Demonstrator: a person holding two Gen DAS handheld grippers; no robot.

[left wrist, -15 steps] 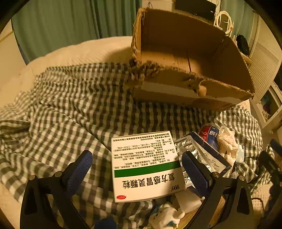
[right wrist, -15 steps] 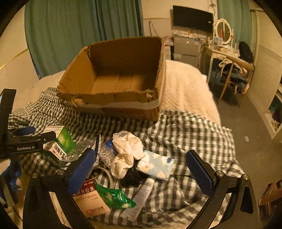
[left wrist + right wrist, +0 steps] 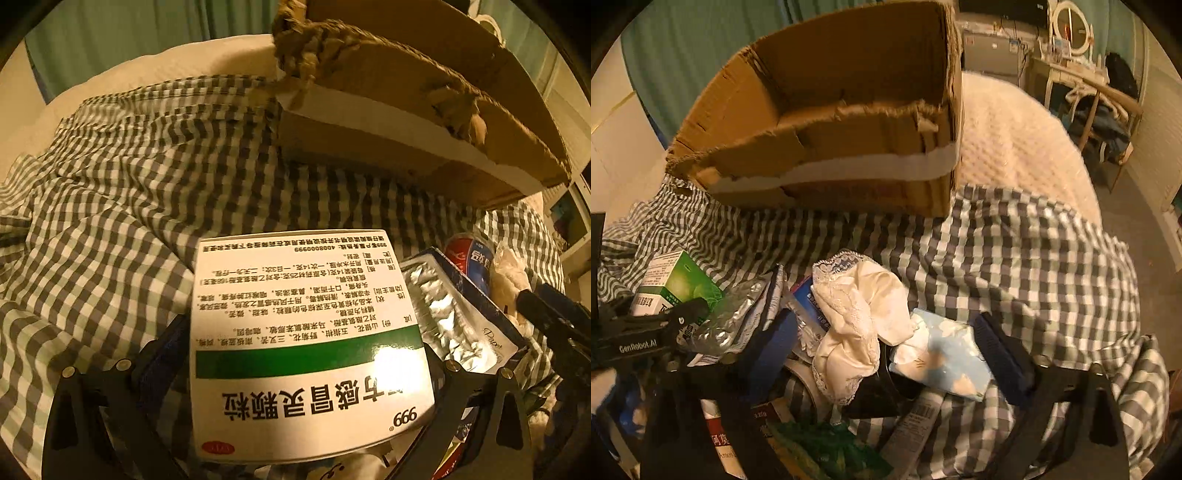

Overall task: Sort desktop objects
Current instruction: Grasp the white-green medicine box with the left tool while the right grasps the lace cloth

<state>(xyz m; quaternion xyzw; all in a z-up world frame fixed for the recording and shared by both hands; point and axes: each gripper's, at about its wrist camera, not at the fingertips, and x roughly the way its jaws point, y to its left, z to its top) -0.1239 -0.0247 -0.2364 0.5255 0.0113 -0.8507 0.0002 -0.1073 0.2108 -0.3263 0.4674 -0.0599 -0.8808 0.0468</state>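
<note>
At six o'clock of the cardboard box point(image 3: 424, 122), on the checked bedcover point(image 3: 129, 184): light, stiff, crushable medicine carton point(image 3: 306, 354) pinched across its side panels by left hand-held gripper point(image 3: 306, 369); right hand-held gripper point(image 3: 886, 354) spread over white cloth point(image 3: 857, 325).

White medicine box point(image 3: 306, 343) between the left tongs point(image 3: 306, 369), cardboard box point(image 3: 417, 110) beyond on checked cloth point(image 3: 129, 192).

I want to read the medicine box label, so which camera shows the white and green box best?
The left wrist view: the box fills the frame between the left gripper fingers, its printed face turned to the camera, though upside down. The right wrist view shows only its green end at the left edge, partly hidden by that gripper.
</note>
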